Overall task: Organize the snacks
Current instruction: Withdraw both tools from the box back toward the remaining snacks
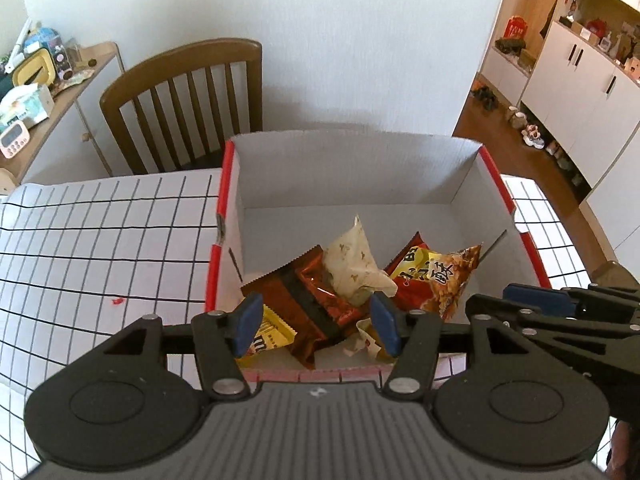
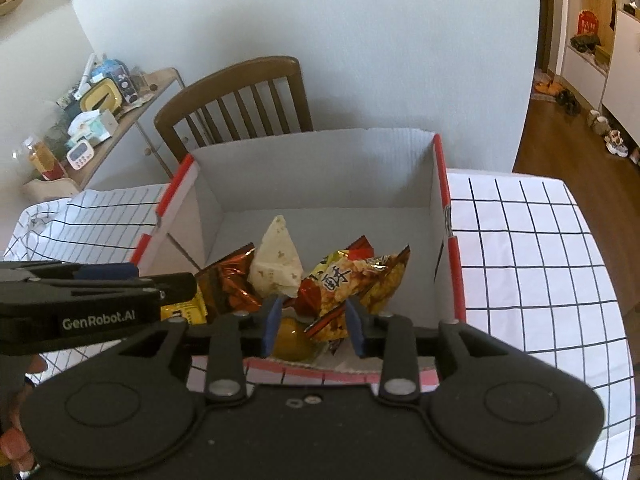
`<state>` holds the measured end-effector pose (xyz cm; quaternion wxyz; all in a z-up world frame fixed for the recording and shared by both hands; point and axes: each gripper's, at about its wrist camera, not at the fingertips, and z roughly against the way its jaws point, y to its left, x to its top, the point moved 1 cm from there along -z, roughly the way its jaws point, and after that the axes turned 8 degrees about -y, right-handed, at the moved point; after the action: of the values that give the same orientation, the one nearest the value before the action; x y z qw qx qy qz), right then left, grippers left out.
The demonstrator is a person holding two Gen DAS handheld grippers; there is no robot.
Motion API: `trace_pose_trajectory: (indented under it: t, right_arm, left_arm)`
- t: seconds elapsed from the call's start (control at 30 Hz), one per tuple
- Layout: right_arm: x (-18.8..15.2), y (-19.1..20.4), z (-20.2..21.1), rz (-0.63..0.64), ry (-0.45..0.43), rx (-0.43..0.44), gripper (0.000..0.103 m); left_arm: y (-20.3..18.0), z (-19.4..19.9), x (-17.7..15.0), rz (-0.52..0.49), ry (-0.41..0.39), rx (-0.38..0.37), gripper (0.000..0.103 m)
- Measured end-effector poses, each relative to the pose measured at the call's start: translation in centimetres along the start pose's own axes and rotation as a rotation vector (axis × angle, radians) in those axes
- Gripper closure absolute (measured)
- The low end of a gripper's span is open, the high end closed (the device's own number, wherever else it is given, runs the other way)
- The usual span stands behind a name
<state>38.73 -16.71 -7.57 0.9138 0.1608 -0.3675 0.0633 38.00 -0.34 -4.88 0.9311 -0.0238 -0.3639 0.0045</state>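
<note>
A white cardboard box with a red rim [image 1: 222,200] [image 2: 444,184] stands on the checked tablecloth. At its near end lie several snack packets: a brown-red one [image 1: 316,292] [image 2: 232,280], a cream one [image 1: 352,264] [image 2: 276,260], an orange-yellow one [image 1: 444,276] [image 2: 360,280] and a small yellow pack [image 1: 272,336] [image 2: 188,308]. My left gripper [image 1: 316,322] hovers open over the brown-red packet with nothing pinched. My right gripper [image 2: 314,328] is open. The orange-yellow packet's lower corner lies between its blue pads, above a round yellow item [image 2: 292,340]. Each gripper also shows side-on in the other's view.
A wooden chair [image 1: 188,96] [image 2: 240,92] stands behind the table. To the left is a sideboard [image 1: 60,92] cluttered with small things. A red scrap [image 1: 117,301] lies on the tablecloth [image 1: 100,240] [image 2: 532,248]. White cabinets [image 1: 580,92] and wooden floor are at the right.
</note>
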Motion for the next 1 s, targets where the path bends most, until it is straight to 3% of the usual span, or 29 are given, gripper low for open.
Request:
trace_pose_trajectory:
  t: [0.33, 0.77, 0.9, 1.0]
  right_arm:
    - [-0.5, 1.4, 4.5, 0.020, -0.064, 0.037, 0.059]
    - [-3.0, 3.4, 9.4, 0.050, -0.125, 0.085, 0.041]
    - [-4.1, 3.7, 10.9, 0.057, -0.140, 0.099, 0.035]
    - [-5.0, 4.0, 11.9, 0.063, -0.147, 0.116, 0.029]
  left_arm:
    - [0.6, 5.0, -0.8, 0.009, -0.062, -0.025, 0.045]
    - [0.4, 10.5, -4.1, -0.019, -0.116, -0.060, 0.044]
    - [0.3, 11.7, -5.5, -0.010, -0.116, -0.084, 0.036]
    - [0.3, 12.4, -6.5, 0.001, -0.113, -0.099, 0.035]
